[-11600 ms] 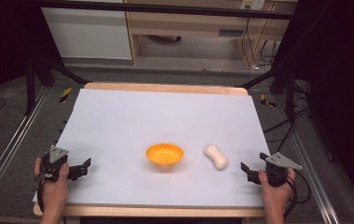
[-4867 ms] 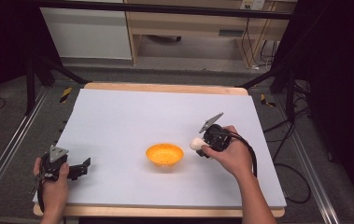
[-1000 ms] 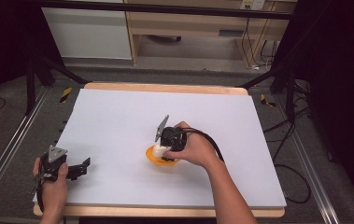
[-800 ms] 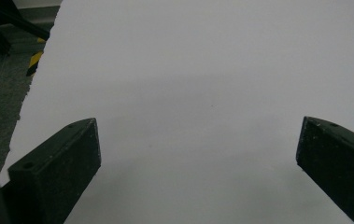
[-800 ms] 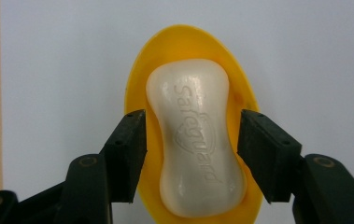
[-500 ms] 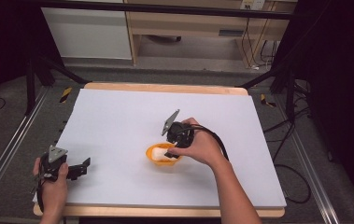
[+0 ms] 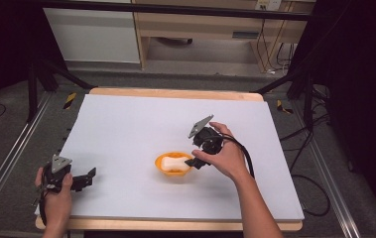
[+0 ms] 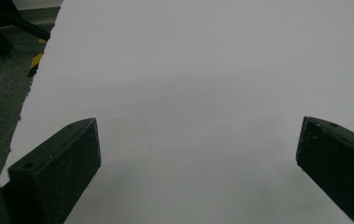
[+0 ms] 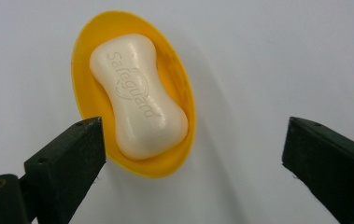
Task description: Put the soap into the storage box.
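A white bar of soap (image 9: 138, 95), embossed with the brand name "Safeguard" in raised script along its length, lies inside a glossy orange-yellow oval dish (image 9: 180, 93) at the centre of the table in the high view. The bar is waisted, with rounded ends and a smooth, waxy face; it fills most of the dish. In the right gripper view the right gripper (image 9: 191, 154) hangs just above the dish with its two matte black jaws spread wide and released, the left jaw over the dish's lower rim, the right jaw over bare surface. In the high view the right gripper sits just right of the dish (image 7: 174, 171), in the person's right hand (image 7: 227, 157). The left gripper (image 7: 84, 180), held in the left hand (image 7: 55, 198) at the lower left of the frame, also stands open, its jaws apart over plain surface near the table's left edge. The pale grey table top (image 7: 126, 124) is flat and matte, with a wooden border (image 7: 175, 93) along its far edge and wide open room on every side of the dish.
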The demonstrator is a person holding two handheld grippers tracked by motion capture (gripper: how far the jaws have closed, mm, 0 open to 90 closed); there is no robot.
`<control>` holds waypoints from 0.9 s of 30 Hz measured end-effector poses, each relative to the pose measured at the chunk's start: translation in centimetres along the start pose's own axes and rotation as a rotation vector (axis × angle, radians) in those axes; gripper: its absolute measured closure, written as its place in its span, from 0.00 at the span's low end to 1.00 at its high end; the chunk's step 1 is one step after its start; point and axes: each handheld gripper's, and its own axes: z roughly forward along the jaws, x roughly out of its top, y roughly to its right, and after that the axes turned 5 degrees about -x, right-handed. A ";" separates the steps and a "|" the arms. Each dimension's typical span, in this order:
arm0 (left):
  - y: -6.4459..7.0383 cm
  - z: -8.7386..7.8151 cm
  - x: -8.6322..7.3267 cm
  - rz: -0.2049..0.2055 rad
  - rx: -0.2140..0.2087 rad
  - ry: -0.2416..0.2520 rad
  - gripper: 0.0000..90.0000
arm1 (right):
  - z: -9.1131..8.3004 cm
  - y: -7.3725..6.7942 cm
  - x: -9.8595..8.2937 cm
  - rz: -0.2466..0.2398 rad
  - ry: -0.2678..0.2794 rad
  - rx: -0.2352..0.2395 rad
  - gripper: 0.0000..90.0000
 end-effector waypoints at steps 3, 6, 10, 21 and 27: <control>0.0 0.0 0.0 0.000 0.000 0.000 0.00 | -0.4 0.3 -0.5 0.017 0.013 -0.011 0.06; 0.0 0.0 0.0 0.002 0.001 -0.001 0.00 | -0.8 0.6 -1.1 0.042 0.022 -0.024 0.06; 0.0 0.0 0.0 0.001 0.002 0.001 0.00 | -1.5 0.8 -2.1 0.073 0.030 -0.034 0.06; 0.1 0.0 0.0 0.003 0.000 0.000 0.00 | -2.2 1.5 -4.8 0.128 0.035 -0.059 0.06; 0.2 0.0 0.0 0.005 0.005 -0.001 0.00 | -2.5 1.5 -6.0 0.151 0.036 -0.064 0.06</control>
